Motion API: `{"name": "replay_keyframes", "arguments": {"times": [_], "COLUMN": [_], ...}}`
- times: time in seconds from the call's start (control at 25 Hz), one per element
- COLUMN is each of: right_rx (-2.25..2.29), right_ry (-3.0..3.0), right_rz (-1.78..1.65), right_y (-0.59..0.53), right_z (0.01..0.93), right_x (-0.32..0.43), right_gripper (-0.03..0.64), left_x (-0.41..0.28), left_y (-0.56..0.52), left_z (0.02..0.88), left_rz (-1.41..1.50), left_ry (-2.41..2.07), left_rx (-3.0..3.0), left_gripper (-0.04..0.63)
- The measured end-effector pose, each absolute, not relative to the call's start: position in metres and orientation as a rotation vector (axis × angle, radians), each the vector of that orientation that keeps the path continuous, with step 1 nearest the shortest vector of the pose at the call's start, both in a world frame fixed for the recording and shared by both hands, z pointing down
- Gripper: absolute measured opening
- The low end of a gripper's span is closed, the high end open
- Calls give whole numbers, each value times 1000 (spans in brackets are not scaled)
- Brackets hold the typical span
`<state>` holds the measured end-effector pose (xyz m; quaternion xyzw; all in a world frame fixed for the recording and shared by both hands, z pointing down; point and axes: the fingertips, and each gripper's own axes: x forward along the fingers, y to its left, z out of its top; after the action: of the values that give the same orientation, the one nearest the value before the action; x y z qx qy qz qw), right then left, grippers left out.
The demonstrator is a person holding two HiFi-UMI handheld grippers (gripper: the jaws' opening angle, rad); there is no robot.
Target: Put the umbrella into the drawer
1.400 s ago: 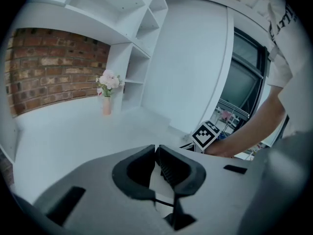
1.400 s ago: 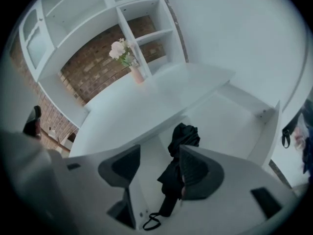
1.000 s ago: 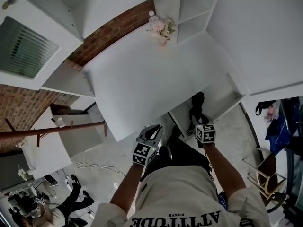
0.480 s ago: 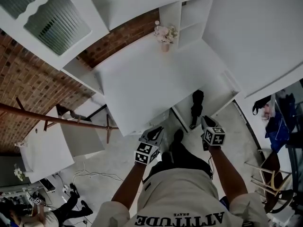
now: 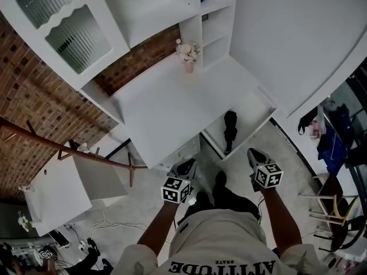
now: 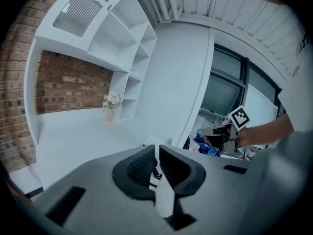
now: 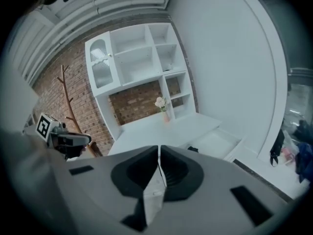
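Observation:
A folded black umbrella (image 5: pixel 229 129) lies inside the open white drawer (image 5: pixel 259 114) at the right end of the white desk (image 5: pixel 166 107). Nothing touches it. In the head view my right gripper (image 5: pixel 253 152) hangs in front of the drawer, apart from it, jaws shut and empty. My left gripper (image 5: pixel 186 165) is held before the desk's front edge, also shut with nothing in it. The right gripper view looks over its shut jaws (image 7: pixel 159 149) at the drawer (image 7: pixel 215 142) and a dark bit of the umbrella (image 7: pixel 192 149). The left gripper view shows shut jaws (image 6: pixel 157 150).
A vase of pink flowers (image 5: pixel 187 53) stands at the back of the desk beside white shelves (image 5: pixel 215 22). A wooden coat rack (image 5: pixel 63 149) and a low white table (image 5: pixel 54 188) are at the left. A chair (image 5: pixel 332 208) and hanging clothes (image 5: pixel 330 136) are at the right.
My right gripper has drawn back and up from the umbrella, which stays lying in the drawer. The left gripper has also pulled back from the desk edge.

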<state>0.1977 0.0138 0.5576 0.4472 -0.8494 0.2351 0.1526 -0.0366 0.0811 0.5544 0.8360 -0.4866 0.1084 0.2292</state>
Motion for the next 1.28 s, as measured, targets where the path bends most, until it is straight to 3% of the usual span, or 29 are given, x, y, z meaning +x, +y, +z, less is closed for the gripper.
{"name": "replay_keyframes", "arguments": {"times": [0.8, 1.28], "right_rx": [1275, 1281], "right_ry": [-2657, -2687], "right_rz": [389, 311], "right_y": [28, 26], "right_z": [436, 416], "right_x": [292, 315], "right_gripper": [38, 38], "left_x": [54, 60], "left_y": [78, 87], "left_z": [453, 420], "left_rz": [119, 88], "left_ry": [-1536, -1628], "left_rx": [2384, 2396], "left_gripper": [28, 26]}}
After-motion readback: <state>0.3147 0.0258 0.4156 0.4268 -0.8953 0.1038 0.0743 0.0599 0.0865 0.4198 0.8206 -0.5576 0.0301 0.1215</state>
